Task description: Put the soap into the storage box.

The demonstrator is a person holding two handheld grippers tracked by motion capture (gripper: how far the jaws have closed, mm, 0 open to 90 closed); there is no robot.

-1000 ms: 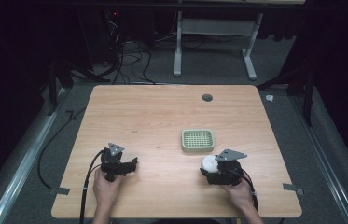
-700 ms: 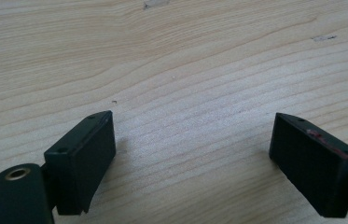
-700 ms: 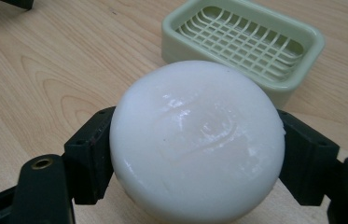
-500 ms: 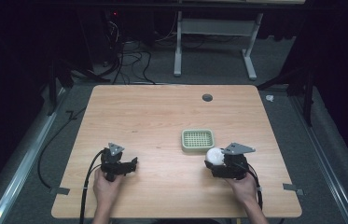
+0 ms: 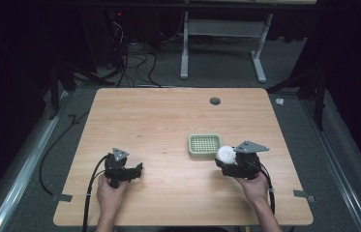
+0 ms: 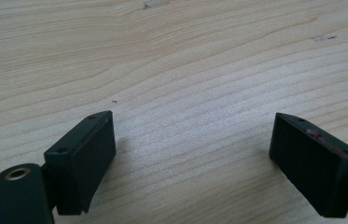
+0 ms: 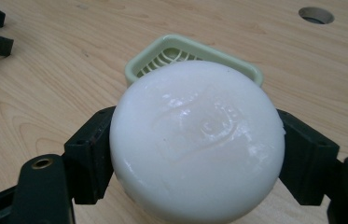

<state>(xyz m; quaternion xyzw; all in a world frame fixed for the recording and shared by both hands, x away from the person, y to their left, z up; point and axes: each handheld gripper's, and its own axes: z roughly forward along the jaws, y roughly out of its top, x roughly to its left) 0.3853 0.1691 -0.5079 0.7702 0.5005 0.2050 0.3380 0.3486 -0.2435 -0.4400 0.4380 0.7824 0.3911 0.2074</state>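
White round soap bar (image 7: 197, 144), broad face up, clamped in the right gripper (image 5: 231, 162) just beside the green soap dish (image 5: 204, 145); left gripper (image 6: 195, 158) gapes wide, empty.

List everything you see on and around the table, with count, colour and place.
Soap bar: one, white, round, held between the right tool's jaws, next to the dish.
Soap dish: one, pale green, slotted, right of table centre.
Table: one, light wood, with a round hole near its far edge.
Stand: one, white-legged, on the floor beyond the table.
Cables: several, black, on the floor beyond the table.
Left tool: one, black, open, over bare wood.
Right tool: one, black, shut on the soap.
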